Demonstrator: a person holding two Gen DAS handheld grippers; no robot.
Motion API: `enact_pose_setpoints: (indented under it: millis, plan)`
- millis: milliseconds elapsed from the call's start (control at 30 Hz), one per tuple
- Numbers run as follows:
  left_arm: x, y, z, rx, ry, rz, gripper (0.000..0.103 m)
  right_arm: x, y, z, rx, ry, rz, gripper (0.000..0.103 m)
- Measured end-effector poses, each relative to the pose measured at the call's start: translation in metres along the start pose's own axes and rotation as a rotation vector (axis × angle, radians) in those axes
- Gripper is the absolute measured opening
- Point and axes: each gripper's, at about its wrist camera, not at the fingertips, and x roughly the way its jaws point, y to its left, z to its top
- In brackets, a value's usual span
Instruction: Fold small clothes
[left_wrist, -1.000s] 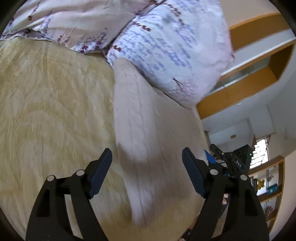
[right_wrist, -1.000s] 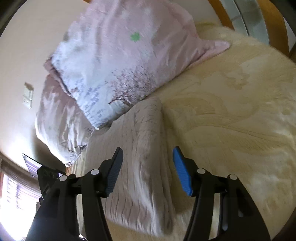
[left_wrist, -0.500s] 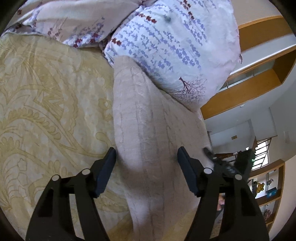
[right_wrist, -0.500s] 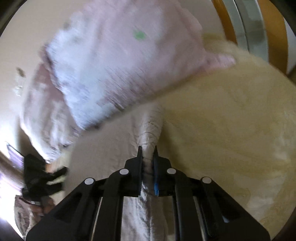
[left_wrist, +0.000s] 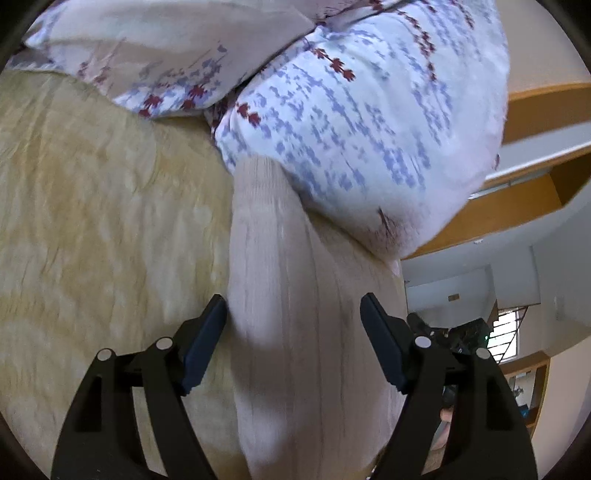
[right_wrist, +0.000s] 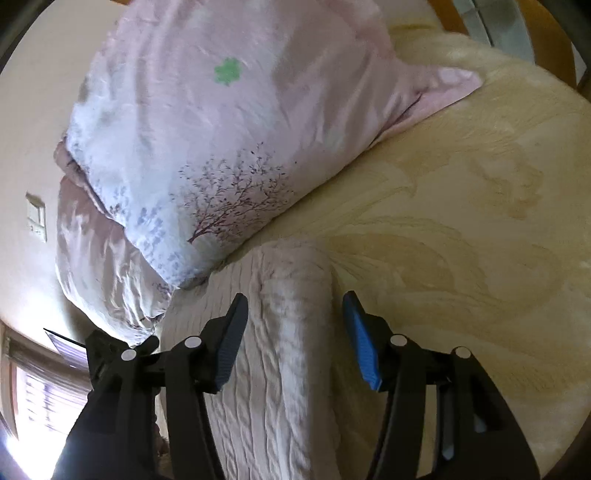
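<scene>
A pale beige knitted garment (left_wrist: 295, 314) lies folded lengthwise on the cream patterned bedspread (left_wrist: 92, 221), its far end against a floral pillow. My left gripper (left_wrist: 293, 343) is open and empty, its jaws straddling the garment's folded edge just above it. In the right wrist view the same garment (right_wrist: 288, 332) shows a cable-knit texture with a thick folded edge. My right gripper (right_wrist: 295, 343) is open and empty, jaws on either side of that folded edge. The other gripper shows in each view, at the right in the left wrist view (left_wrist: 454, 339) and at the left in the right wrist view (right_wrist: 107, 350).
Floral pillows (left_wrist: 369, 110) (right_wrist: 221, 129) lie at the head of the bed against the garment's far end. A wooden headboard or shelf (left_wrist: 524, 206) stands behind. The bedspread (right_wrist: 461, 240) stretches wide beside the garment. A window (right_wrist: 37, 406) is at lower left.
My right gripper shut on the garment's folded edge half a second ago and has now opened and let go. My left gripper stayed open and moved slightly along the garment.
</scene>
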Motion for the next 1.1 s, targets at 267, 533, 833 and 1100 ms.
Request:
enact_pose_setpoints:
  millis: [267,533,833,1100]
  plan:
    - [0.011,-0.001,0.022,0.060,-0.065,0.071,0.015,-0.004,0.026,0.000,-0.178,-0.098,-0.108,0.009]
    - [0.009,-0.015,0.025,0.188,-0.138,0.267,0.007,0.019,0.024,-0.008,-0.182,-0.045,-0.269,0.011]
    - [-0.053,-0.038,-0.017,0.263,-0.145,0.130,0.067,-0.056,0.007,-0.055,-0.091,-0.094,-0.054,0.054]
    - [-0.054,-0.048,-0.083,0.340,-0.082,0.158,0.075,-0.074,0.001,-0.101,-0.093,-0.083,0.000,0.052]
